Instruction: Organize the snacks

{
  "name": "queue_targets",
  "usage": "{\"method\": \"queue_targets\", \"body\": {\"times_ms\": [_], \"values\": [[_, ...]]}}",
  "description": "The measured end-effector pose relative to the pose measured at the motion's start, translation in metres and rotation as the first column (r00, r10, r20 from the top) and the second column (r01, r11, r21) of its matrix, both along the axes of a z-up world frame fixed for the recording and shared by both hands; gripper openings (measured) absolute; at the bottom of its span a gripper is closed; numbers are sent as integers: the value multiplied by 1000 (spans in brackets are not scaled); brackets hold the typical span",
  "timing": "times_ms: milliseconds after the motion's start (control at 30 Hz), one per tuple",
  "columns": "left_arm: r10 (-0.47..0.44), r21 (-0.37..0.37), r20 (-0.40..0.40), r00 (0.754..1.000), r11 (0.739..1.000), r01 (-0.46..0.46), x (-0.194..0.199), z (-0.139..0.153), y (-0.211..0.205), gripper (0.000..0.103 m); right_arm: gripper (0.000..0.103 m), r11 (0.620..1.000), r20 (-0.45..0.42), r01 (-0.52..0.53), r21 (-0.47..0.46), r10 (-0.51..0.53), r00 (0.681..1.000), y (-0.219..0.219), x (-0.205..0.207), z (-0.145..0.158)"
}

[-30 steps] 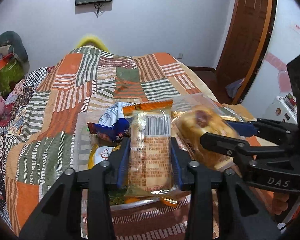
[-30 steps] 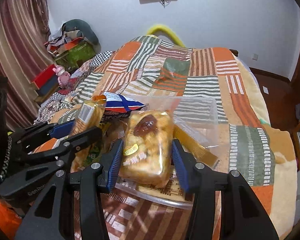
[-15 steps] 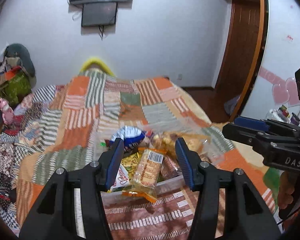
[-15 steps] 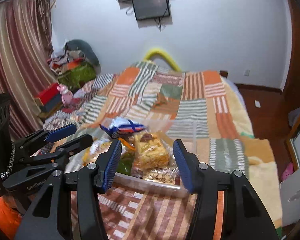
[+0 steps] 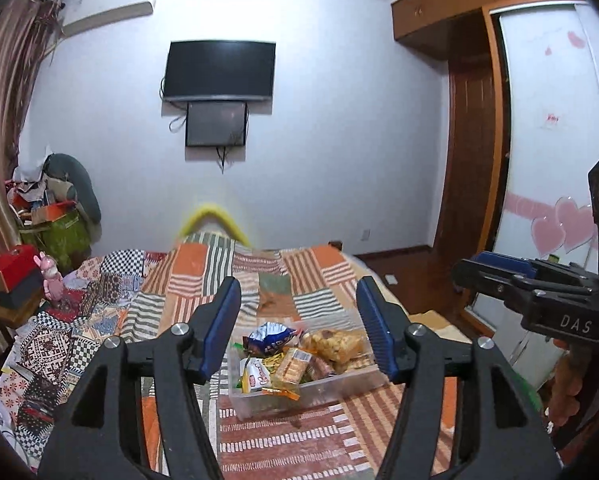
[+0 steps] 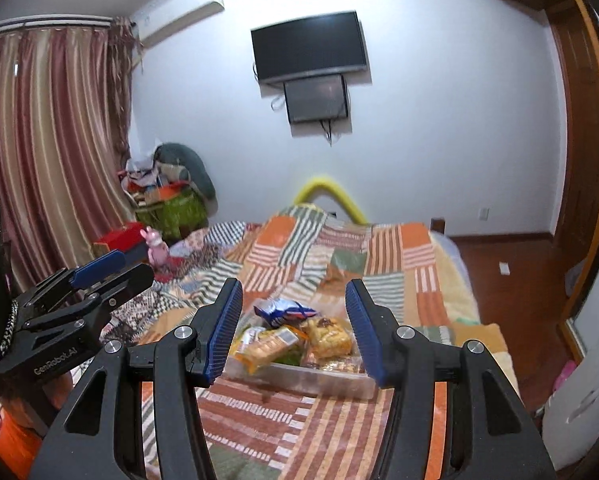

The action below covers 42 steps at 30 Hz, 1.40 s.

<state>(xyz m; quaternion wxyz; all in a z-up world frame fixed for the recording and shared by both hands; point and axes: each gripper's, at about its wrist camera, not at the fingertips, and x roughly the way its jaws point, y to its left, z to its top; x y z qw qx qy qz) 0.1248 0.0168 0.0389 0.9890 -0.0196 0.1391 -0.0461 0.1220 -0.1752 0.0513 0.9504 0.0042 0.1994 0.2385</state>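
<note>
The left gripper (image 5: 298,326) has its two blue-padded fingers spread wide apart, and it holds nothing. The right gripper (image 6: 293,326) is spread wide too, and it also holds nothing.

In front of both grippers, and lower down, sits a clear plastic box (image 5: 331,390) full of snack packs. It rests on a bed with a striped patchwork blanket (image 5: 187,276) in orange, green and white. In the left wrist view the box shows in the gap between the two fingers, a bit nearer to the right finger. In the right wrist view the box (image 6: 319,378) also shows between the fingers, low in the gap. Neither gripper touches it.

Inside the box, a blue and white crinkly bag (image 5: 269,338) lies at the far side. A yellow bun in a clear wrapper (image 5: 337,344) lies to the right of it. A long tan cracker pack with a barcode (image 5: 289,368) lies nearer the grippers.

The two grippers are side by side. The right one (image 5: 499,280) shows at the right edge of the left wrist view.

A black flat screen (image 5: 219,70) hangs on the white wall far ahead.
</note>
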Motion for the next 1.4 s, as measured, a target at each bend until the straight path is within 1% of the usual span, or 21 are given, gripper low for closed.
{"method": "queue_targets", "body": {"times_ms": [67,100,167,200,267,300,367,400,467,500,700,1400], "values": [[9,5,22,1000,1000,-10,-12,5,-2,70,56,1000,27,2,1,-2,1000,0,-11,4],[13,7,33,999,1000,-14,-17,7,-4,72,58,1000,37,5,2,-5,999,1,-16,5],[16,11,49,999,1000,-17,-25,10,-5,79,67,1000,57,12,5,-12,998,1,-23,5],[20,12,55,998,1000,-21,-30,11,-6,84,70,1000,64,15,7,-16,998,0,-25,5],[29,11,66,997,999,-30,-38,12,-6,92,80,1000,77,22,12,-23,997,0,-30,5],[31,11,71,997,999,-32,-41,12,-7,94,82,1000,82,27,13,-28,996,0,-30,4],[37,13,74,997,999,-38,-43,11,-8,100,89,999,94,37,12,-38,995,1,-33,4],[38,15,77,996,999,-39,-44,11,-9,101,91,999,100,42,9,-43,994,2,-34,4],[38,20,77,996,999,-40,-46,10,-10,102,100,999,109,53,5,-53,993,2,-36,3],[38,22,76,996,999,-40,-47,9,-12,103,103,998,112,59,7,-59,992,1,-39,3],[37,15,74,997,999,-38,-50,8,-12,103,103,997,111,76,25,-78,991,-5,-48,1],[40,7,69,997,999,-40,-47,0,-11,103,103,997,119,75,13,-76,990,-6,-56,-1]]}}
